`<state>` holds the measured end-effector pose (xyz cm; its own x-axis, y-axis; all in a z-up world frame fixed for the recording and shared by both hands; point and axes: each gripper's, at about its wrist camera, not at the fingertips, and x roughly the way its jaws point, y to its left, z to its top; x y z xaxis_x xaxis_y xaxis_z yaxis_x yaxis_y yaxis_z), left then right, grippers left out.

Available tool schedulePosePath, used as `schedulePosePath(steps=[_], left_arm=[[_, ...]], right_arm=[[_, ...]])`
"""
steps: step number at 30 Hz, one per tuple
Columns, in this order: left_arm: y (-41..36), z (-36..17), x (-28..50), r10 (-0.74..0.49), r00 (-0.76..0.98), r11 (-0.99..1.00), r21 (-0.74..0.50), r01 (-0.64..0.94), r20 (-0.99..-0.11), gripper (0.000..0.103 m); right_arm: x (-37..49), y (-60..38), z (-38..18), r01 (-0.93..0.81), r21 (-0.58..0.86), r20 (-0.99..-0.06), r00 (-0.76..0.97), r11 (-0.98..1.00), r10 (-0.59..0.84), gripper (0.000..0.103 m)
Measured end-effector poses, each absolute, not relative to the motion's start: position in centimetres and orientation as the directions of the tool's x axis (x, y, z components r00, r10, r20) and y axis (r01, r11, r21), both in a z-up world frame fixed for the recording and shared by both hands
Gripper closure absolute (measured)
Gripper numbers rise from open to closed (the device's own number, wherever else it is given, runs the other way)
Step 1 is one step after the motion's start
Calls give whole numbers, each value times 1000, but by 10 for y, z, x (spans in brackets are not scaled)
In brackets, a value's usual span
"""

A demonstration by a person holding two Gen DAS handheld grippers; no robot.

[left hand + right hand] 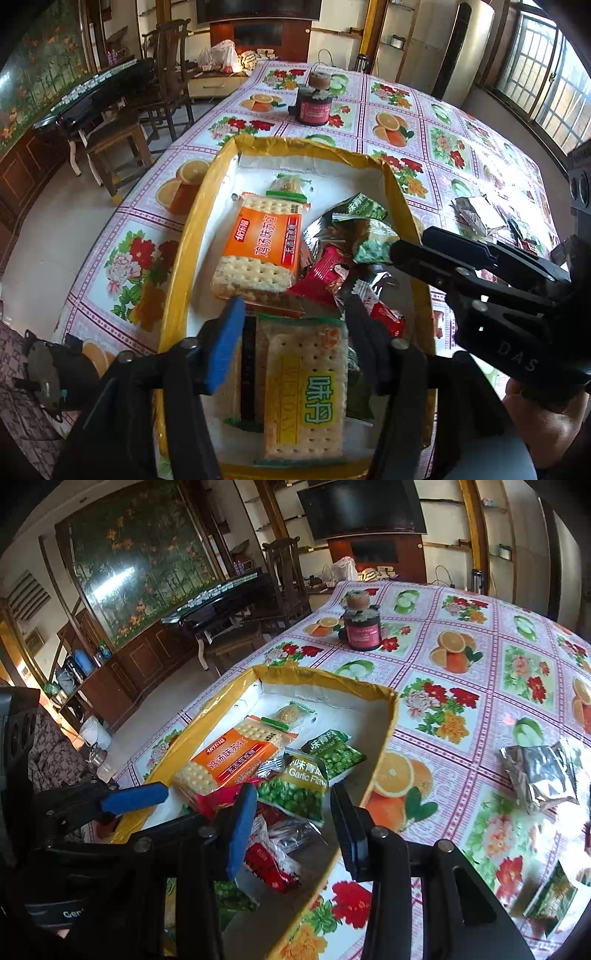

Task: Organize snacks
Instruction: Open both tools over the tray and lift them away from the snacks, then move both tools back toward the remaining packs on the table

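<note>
Left gripper [295, 332] stands released over the yellow cracker pack [306, 391], which lies at the near end of the yellow-rimmed tray [184, 236]; the deposit step appears complete. Right gripper [291, 823] hangs parted and empty above the green pea packets [295, 794]. Next, probably, a reach right to the silver pouch [539, 775] on the floral tablecloth [461, 657]. Dining room beyond; dark jar [362, 631] far.

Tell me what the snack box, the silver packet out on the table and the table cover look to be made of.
Snack box: probably cardboard, white inside, rim wrapped in glossy yellow tape that wrinkles at the corners. Silver packet: metallised foil or film, judging by its crumpled, mirror-like creases. Table cover: likely printed plastic or oilcloth; it lies smooth with a faint sheen, though coated fabric is possible.
</note>
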<state>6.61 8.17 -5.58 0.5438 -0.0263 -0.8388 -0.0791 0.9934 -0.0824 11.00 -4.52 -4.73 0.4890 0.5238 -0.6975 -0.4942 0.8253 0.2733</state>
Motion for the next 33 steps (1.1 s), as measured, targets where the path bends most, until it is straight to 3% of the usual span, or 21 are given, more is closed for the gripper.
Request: schedulePosePath(steps=[4, 33], left_arm=[[77, -48, 59, -14, 563, 994, -70, -79, -827, 35], [-8, -22, 37, -85, 592, 995, -42, 86, -801, 29]], right_arm=[[100, -63, -42, -476, 279, -683, 512, 834, 521, 57], [28, -241, -48, -186, 290, -690, 639, 939, 340, 50]])
